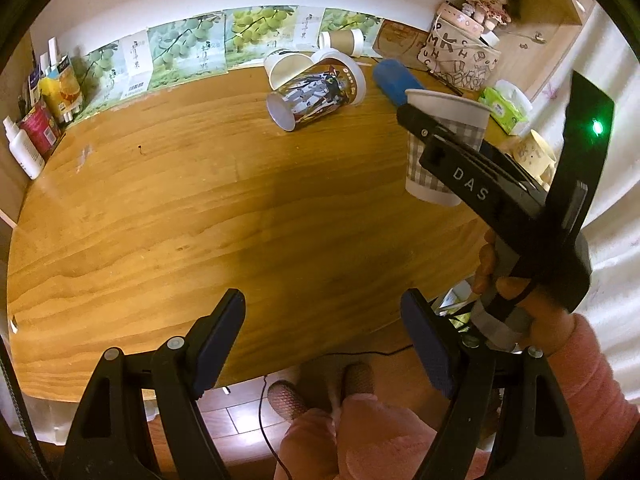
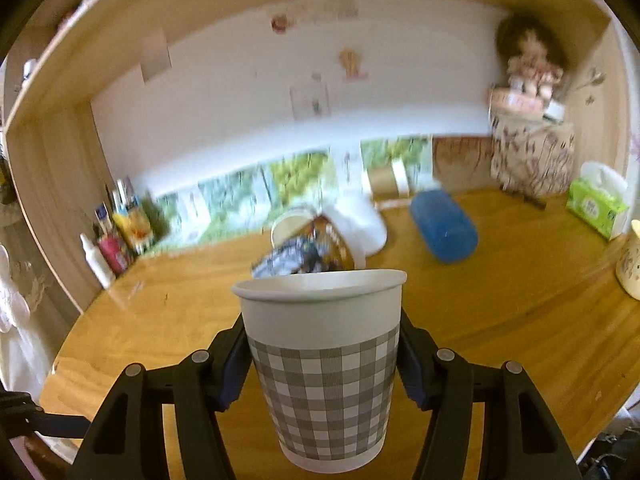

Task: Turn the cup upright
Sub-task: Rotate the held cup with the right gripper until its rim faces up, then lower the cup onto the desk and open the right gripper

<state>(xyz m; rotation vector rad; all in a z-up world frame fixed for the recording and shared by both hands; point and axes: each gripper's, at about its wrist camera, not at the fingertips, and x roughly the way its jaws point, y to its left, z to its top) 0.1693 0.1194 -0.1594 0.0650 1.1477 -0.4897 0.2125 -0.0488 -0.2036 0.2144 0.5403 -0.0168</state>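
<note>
The right gripper [image 2: 322,364] has its jaws pinching the gingham paper cup [image 2: 324,364] by its sides, mouth up, lifted clear of the wooden surface [image 2: 500,300]. Beyond the jaws lie a printed cup [image 2: 304,256] on its side and, to the right of it, a blue cup [image 2: 444,226], also toppled. The left gripper [image 1: 324,344] hangs over the near edge of the surface, jaws spread with nothing between them; the gingham cup sits well ahead and to their right.
</note>
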